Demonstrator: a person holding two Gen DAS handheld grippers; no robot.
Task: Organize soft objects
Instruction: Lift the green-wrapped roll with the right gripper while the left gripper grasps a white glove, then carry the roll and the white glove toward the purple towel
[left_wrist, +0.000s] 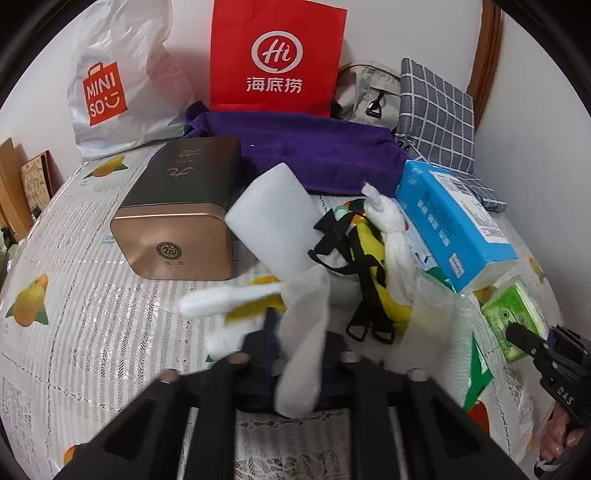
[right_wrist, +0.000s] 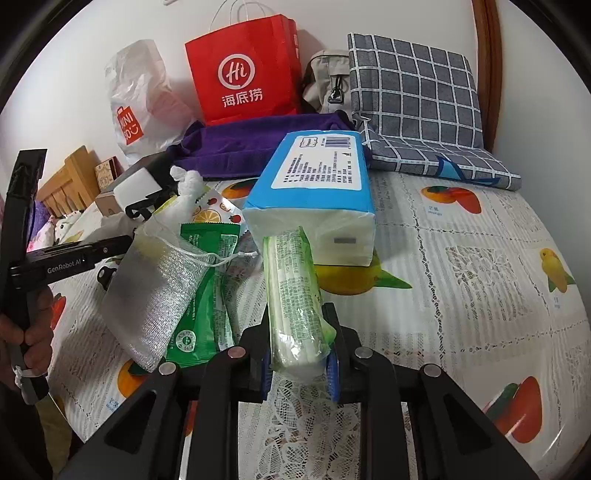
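Your left gripper (left_wrist: 295, 363) is squeezed tight on a thin white mesh bag (left_wrist: 304, 332). The bag sticks up between the two fingers and hangs down below them too. Just past the gripper lie a white cloth (left_wrist: 221, 301), some black straps (left_wrist: 364, 291) and a yellow soft thing (left_wrist: 373, 236). A little further on, a white sponge block (left_wrist: 275, 218) leans there. To the left of it sits a brown tin box (left_wrist: 177, 214). Ahead and to the right you can see a blue tissue pack (left_wrist: 454, 221).

Your right gripper (right_wrist: 297, 363) is clamped on a small green tissue pack (right_wrist: 293, 291). Its near end sits between the blue pads (right_wrist: 330, 376), and the pack reaches away from you on the table cloth (right_wrist: 461, 258). Its far end touches the blue tissue pack (right_wrist: 314, 184). Just left of this gripper lie a flat green packet (right_wrist: 195, 317) and a silvery mesh pouch (right_wrist: 162, 295). The pouch lies partly on the packet.

Far ahead of both grippers, by the wall, are a purple towel (right_wrist: 251, 138), a red paper bag (right_wrist: 243, 70), a white plastic bag (right_wrist: 136, 99), a grey pouch (right_wrist: 325, 77) and a checked cushion (right_wrist: 417, 99). The bags stand upright.
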